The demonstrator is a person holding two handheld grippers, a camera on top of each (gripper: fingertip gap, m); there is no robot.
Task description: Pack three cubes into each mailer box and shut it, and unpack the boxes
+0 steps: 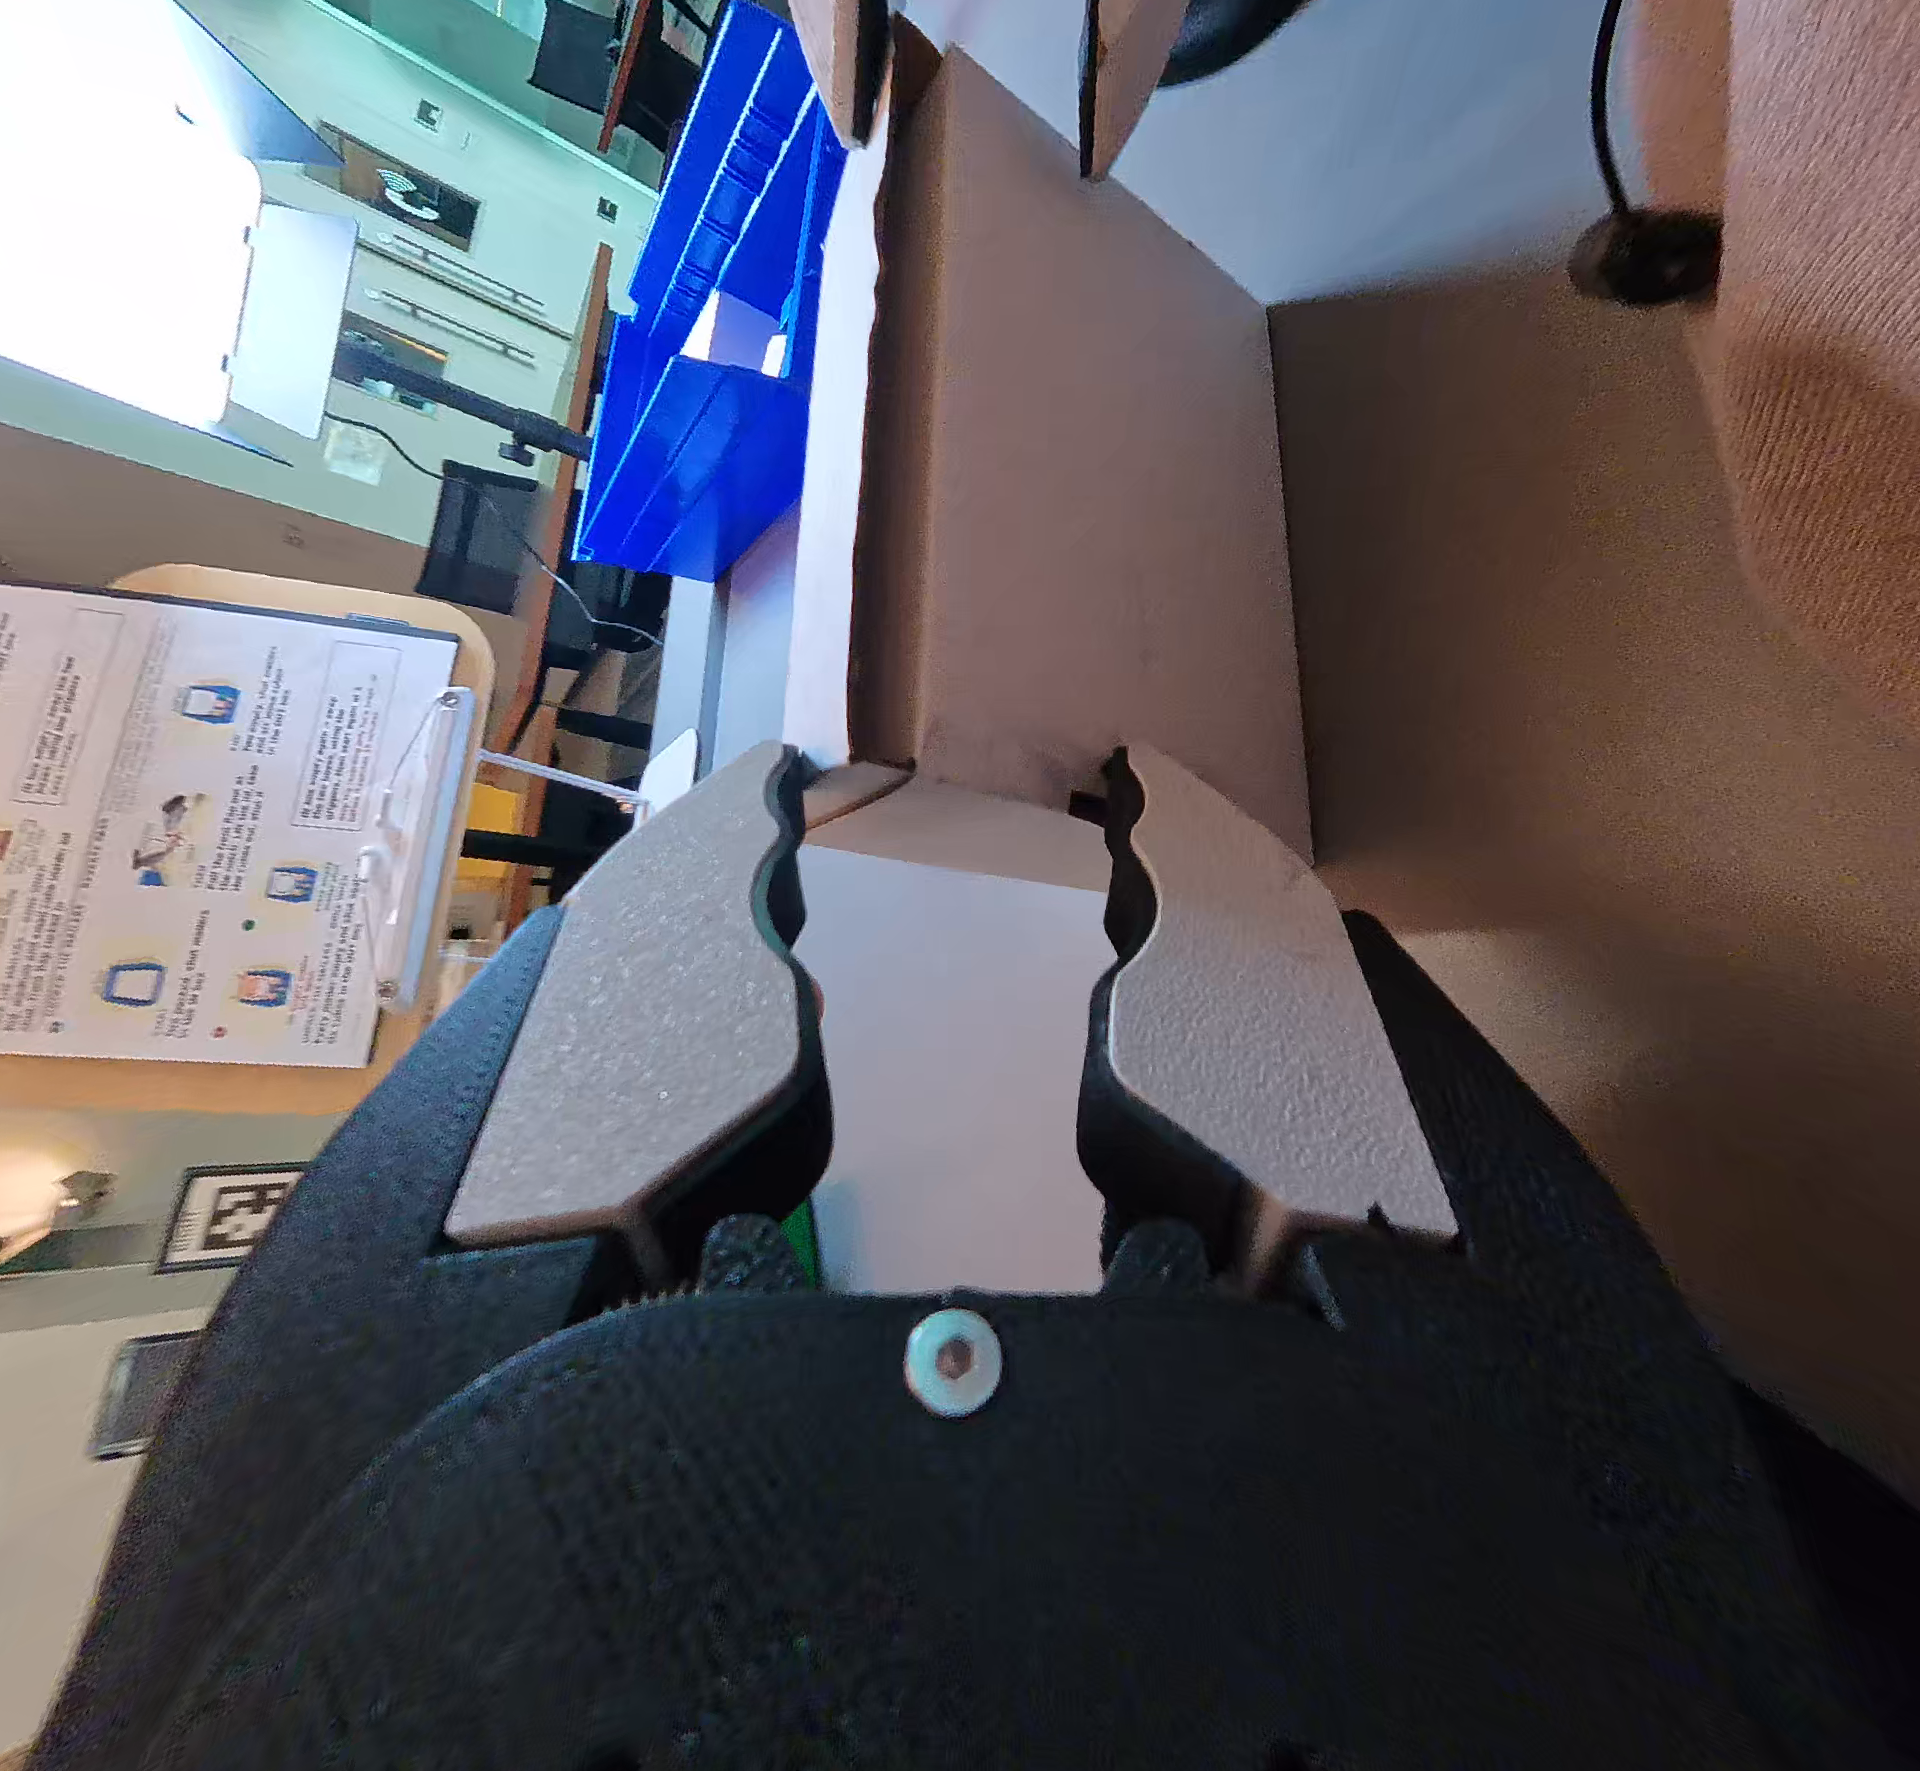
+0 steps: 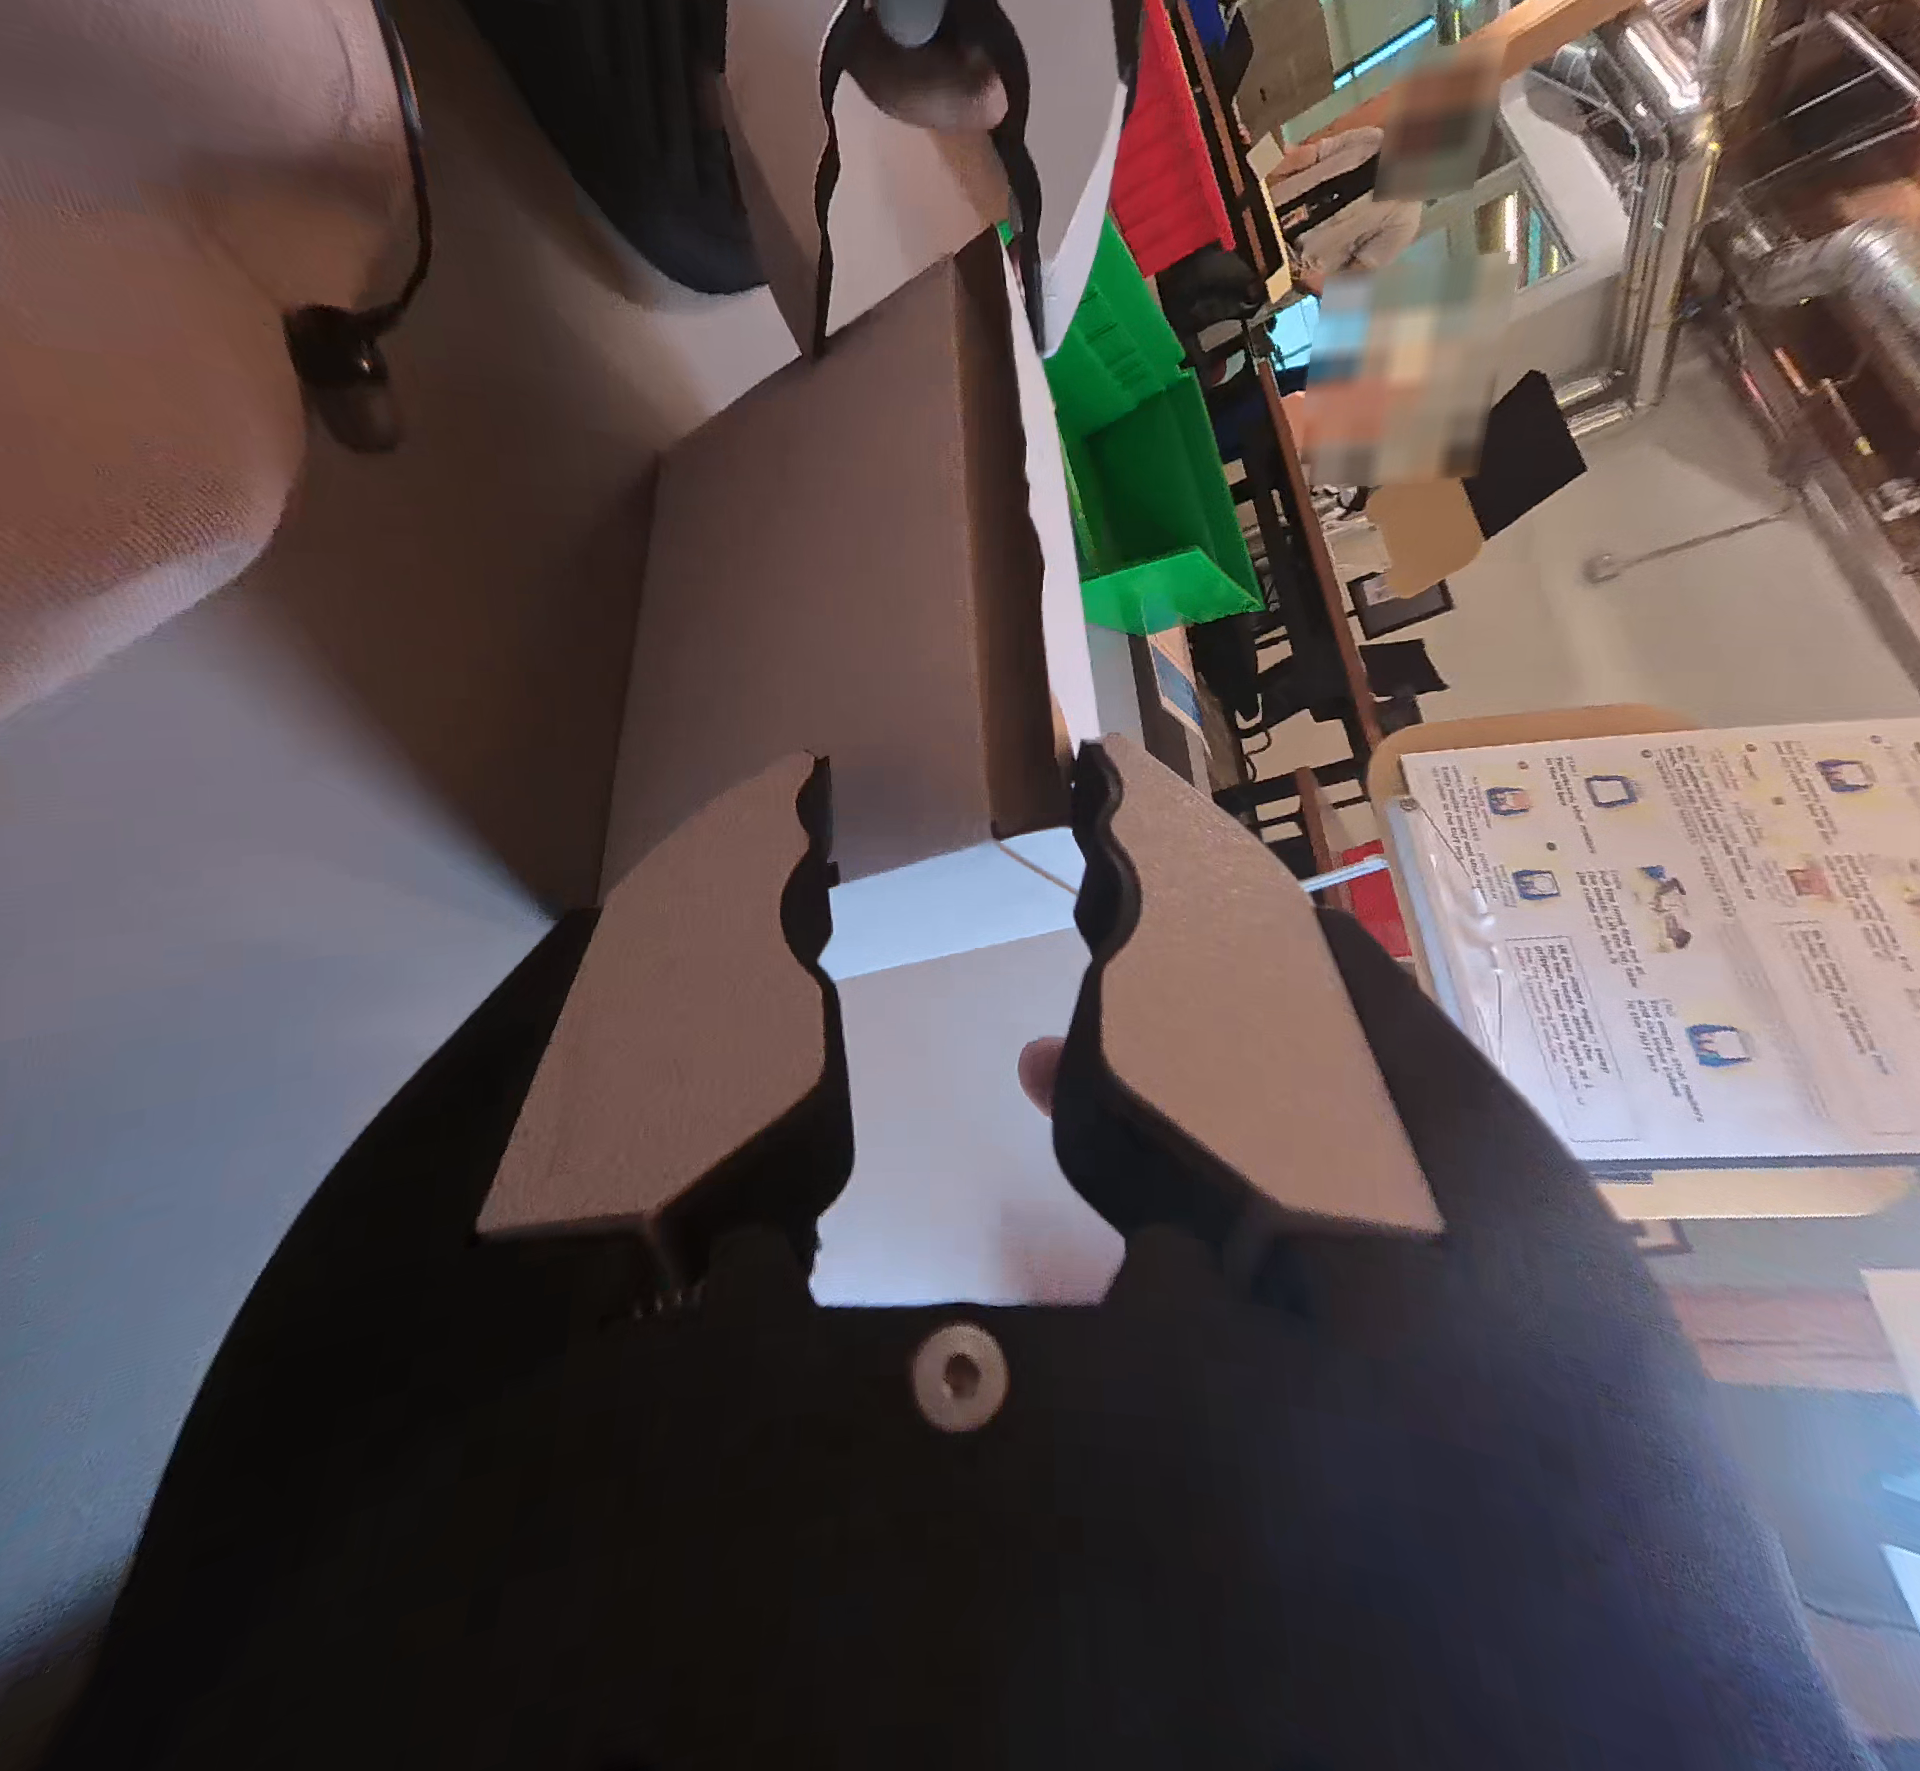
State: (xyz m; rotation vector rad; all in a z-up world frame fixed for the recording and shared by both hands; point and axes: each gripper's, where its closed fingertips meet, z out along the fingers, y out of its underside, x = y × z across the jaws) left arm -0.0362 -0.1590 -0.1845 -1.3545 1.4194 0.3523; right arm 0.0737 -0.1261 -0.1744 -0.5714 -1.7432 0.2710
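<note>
One mailer box [image 1: 1060,433], white outside and brown inside, is open and spans between my two grippers. My left gripper [image 1: 956,771] has its jaws partly closed on the near end wall [image 1: 956,890]. My right gripper [image 1: 977,132] clamps the far end. In the right wrist view, my right gripper [image 2: 956,776] holds its box end [image 2: 956,900], and the left gripper [image 2: 925,329] is on the far end. A wide brown panel [image 1: 1538,599] folds out toward the person. No cubes show.
A blue bin [image 1: 707,391] stands beyond the box; green [image 2: 1143,495] and red [image 2: 1174,152] bins show in the right wrist view. An instruction sheet on a stand [image 1: 197,817] is at the back. The person's beige-clothed torso [image 1: 1787,319] is close to the box, with a black cable [image 1: 1631,246].
</note>
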